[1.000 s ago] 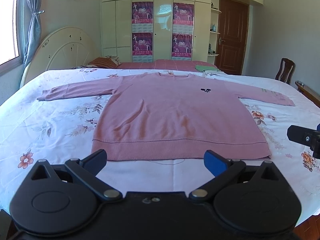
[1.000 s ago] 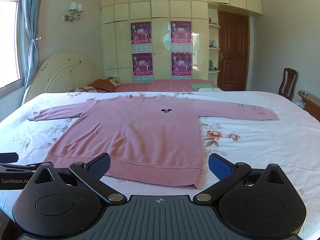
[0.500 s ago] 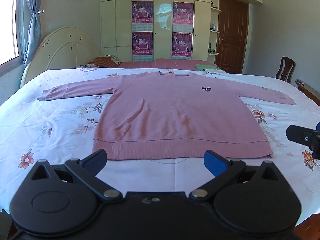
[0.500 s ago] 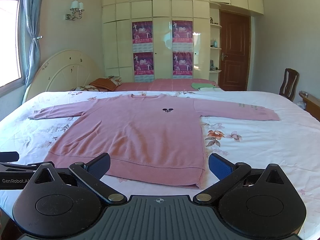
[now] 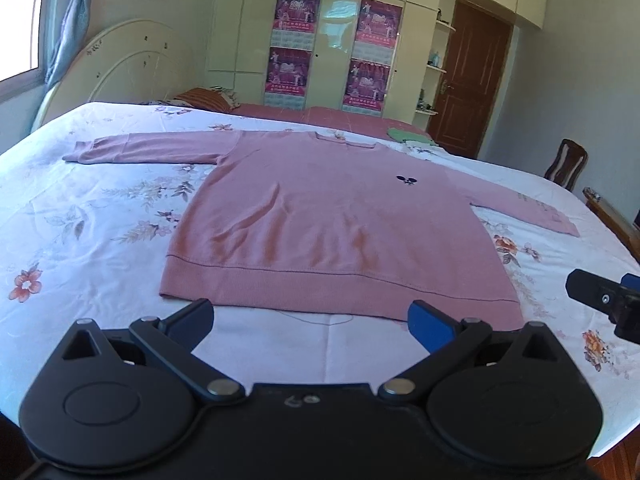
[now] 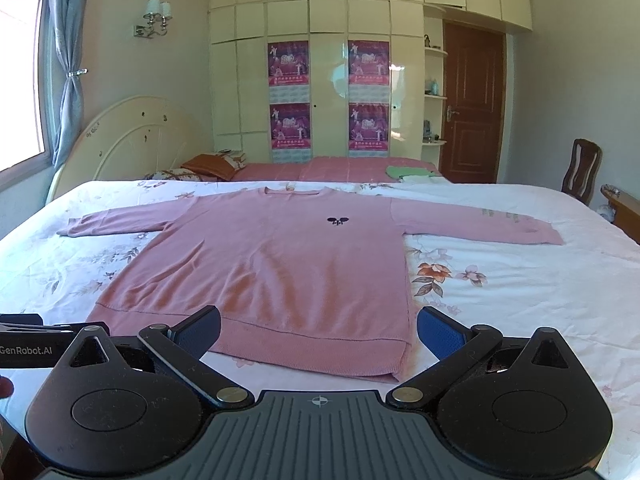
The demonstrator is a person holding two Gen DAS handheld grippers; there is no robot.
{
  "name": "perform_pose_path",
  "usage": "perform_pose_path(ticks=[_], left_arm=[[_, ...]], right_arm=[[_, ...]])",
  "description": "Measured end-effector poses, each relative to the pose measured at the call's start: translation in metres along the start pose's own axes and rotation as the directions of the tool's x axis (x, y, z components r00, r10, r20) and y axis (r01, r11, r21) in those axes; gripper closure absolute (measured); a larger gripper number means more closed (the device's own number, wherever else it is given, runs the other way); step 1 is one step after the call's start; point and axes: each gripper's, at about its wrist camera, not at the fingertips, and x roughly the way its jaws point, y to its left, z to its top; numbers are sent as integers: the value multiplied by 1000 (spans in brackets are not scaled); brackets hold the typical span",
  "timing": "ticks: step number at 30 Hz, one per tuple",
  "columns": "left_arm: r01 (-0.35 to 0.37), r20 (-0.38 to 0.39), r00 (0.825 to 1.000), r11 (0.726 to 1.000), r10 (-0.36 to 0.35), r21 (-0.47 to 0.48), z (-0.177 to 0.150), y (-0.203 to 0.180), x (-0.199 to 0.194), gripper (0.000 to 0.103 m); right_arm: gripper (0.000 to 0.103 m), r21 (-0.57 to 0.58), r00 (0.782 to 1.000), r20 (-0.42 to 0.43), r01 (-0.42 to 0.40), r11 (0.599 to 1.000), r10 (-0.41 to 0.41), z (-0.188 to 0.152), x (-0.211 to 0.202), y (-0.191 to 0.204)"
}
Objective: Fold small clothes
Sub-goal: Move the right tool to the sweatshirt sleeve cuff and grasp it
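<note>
A pink long-sleeved sweater [image 5: 332, 224] lies flat on the floral bedsheet [image 5: 80, 240], front up, both sleeves spread out sideways, hem toward me. It also shows in the right wrist view [image 6: 280, 268]. My left gripper [image 5: 310, 318] is open and empty, hovering just short of the hem. My right gripper [image 6: 318, 326] is open and empty, just above the hem near its right corner. The right gripper's body shows at the right edge of the left wrist view [image 5: 604, 300].
The bed's headboard [image 6: 120, 140] is at the far left. A wardrobe with posters [image 6: 328, 96] stands behind. A second bed with a green cloth [image 6: 408, 170] lies beyond. A wooden chair [image 6: 580, 168] and a door [image 6: 472, 104] are at the right.
The left gripper has tilted and moved slightly forward, toward the hem. The right gripper has edged slightly forward. Both stay open.
</note>
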Motion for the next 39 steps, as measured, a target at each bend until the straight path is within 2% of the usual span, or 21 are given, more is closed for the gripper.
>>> perform_pose_path(ticks=[4,9,13,14,16,18,20,22,25,29,30,31,32,36,39], left_arm=[[73,47,996,997,-72,-26,6,-7,4,0],[149,-14,989,989,-149,-9,17,-22,31,0],[99,31,994,992,-102,80,30,-37,49,2],[107,41,993,989,-112,106,34,-41,54,3],[128,41,990,984,-134,126,42,-46,67,14],[104,36,993,986,-110,132,51,-51,83,19],[72,32,997,989,-76,128,62,-54,102,16],[13,43,999,993,-18,115,75,-55,121,2],[-30,42,999,994,26,101,98,-54,150,2],[-24,58,998,995,18,96,123,-54,184,9],[-40,65,997,995,34,95,128,-55,192,10],[-54,66,997,994,48,95,131,-57,200,10],[-58,63,997,994,52,96,135,-57,208,10],[-81,36,996,991,78,106,141,-61,240,7],[-91,-3,996,985,93,143,137,-68,267,7]], right_arm=[[0,2,999,21,49,999,-49,4,2,-12],[0,38,996,27,79,996,-80,11,8,-42],[0,69,994,17,103,992,-104,19,20,-70],[0,76,993,16,112,991,-114,21,24,-78],[0,95,990,25,133,987,-136,27,32,-94],[0,118,987,30,155,981,-159,33,45,-113],[0,140,983,17,179,974,-183,41,60,-132],[0,166,984,16,171,971,-176,49,74,-152],[0,205,982,15,179,962,-186,63,94,-179],[1,248,979,20,190,950,-201,78,122,-217],[17,254,980,23,188,949,-200,81,132,-228],[62,257,978,13,196,946,-207,84,143,-238],[75,269,975,-7,215,939,-221,86,155,-247],[77,339,967,0,240,910,-255,93,188,-295],[77,452,957,-11,264,852,-291,93,214,-347]])
